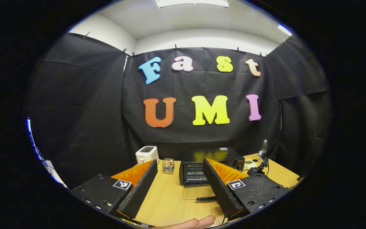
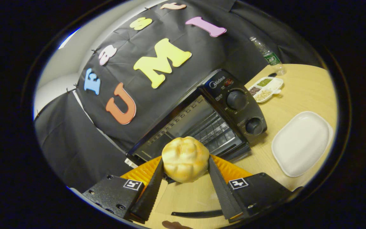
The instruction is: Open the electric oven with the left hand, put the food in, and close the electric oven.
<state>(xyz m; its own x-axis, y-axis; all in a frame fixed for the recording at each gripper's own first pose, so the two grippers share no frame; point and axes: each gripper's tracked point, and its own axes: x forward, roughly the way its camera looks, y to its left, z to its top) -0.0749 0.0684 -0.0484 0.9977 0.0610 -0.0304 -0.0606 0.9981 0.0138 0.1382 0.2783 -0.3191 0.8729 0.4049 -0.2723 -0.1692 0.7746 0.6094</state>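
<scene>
Oven [image 2: 202,117] door hangs down open on the table [image 2: 297,92], so the right gripper [image 2: 185,165] pinches the bun [image 2: 185,158] just before the opening, ready for loading, while the left gripper [image 1: 179,187], fingers spread and empty, waits farther back.

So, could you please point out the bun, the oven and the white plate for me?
bun [image 2: 185,158]: right gripper view, centre of its top, held between the tongs.
oven [image 2: 236,100]: right gripper view, upper knob on its control panel.
white plate [image 2: 300,142]: right gripper view, bare middle.
</scene>
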